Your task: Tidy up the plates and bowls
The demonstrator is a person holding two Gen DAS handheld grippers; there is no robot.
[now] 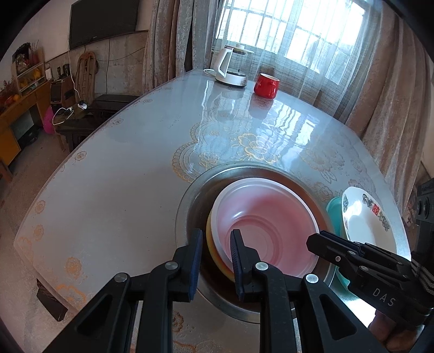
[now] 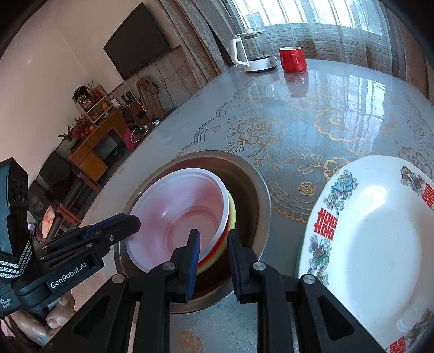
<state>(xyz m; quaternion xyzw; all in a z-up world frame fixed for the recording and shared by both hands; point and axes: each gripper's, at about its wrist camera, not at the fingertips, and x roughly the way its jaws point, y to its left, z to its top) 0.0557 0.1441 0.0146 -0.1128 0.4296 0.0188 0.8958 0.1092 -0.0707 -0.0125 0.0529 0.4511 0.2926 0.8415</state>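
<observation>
Both grippers narrow: left gripper (image 1: 217, 260) and right gripper (image 2: 214, 260) each pinch the bowl stack's (image 2: 176, 211) rim, stack sitting in the table's metal well (image 2: 252, 179). Lift evenly, w/ hands level; plate (image 2: 374, 239) waits beside.

the left wrist view sits just behind the left tongs (image 1: 217, 260), looking steeply down and forward over the table (image 1: 108, 206) toward the window (image 1: 293, 32), close above the stacked bowls (image 1: 265, 225) in the metal recess (image 1: 190, 201). the right wrist view sits just behind the right tongs (image 2: 214, 260), angled the same way from a spot further right, with the patterned plate (image 2: 374, 239) close at its right edge. both share the bowls, plate, kettle (image 1: 230, 66), red cup (image 1: 266, 84) and television (image 1: 103, 21); each sees the other's tongs.
</observation>
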